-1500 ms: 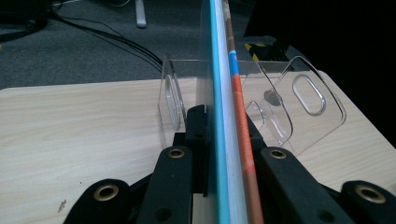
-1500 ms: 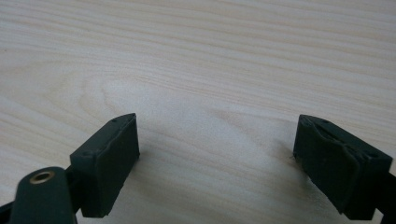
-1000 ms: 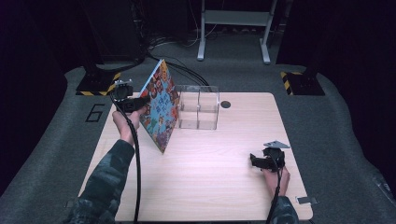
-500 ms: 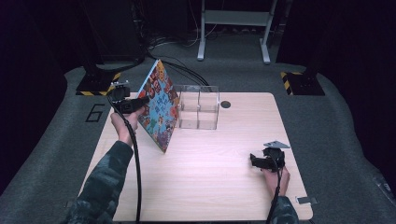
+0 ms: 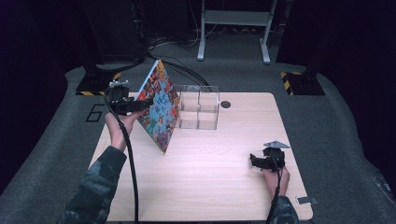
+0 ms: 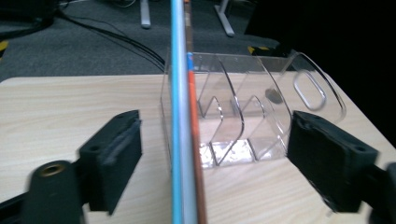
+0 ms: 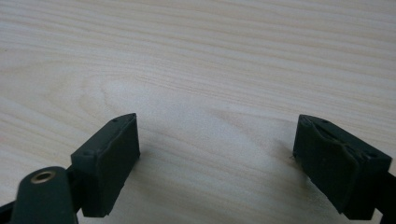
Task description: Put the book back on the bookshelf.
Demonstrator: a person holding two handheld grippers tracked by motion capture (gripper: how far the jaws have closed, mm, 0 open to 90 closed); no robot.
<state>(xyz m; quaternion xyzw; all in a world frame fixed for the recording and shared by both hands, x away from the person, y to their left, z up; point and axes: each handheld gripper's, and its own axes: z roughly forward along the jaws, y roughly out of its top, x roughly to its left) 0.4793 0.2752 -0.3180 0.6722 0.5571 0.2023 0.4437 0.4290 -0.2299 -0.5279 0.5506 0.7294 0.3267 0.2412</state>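
Your left gripper (image 5: pixel 145 103) stood at the far left of the table (image 5: pixel 210 186), its jaws spread wide on either side of the book (image 5: pixel 159 106). A second before, those jaws were clamped on the book's edge — they had just been opening, and the pads no longer pressed on it, though the book was between them. In the left gripper view, the book (image 6: pixel 184 140) ran edge-on up the middle of the gap, clear of both pads (image 6: pixel 116 158). The book stood tilted on its lower corner, leaning against the clear plastic rack (image 5: pixel 198 106), much as before. Just behind the book, the rack (image 6: pixel 252 116) showed its curved dividers.

Your right gripper (image 5: pixel 256 162) rested near the right front of the table, released and holding nothing — unchanged from the earlier frames. Between its pads (image 7: pixel 109 161) lay bare wood (image 7: pixel 210 70).
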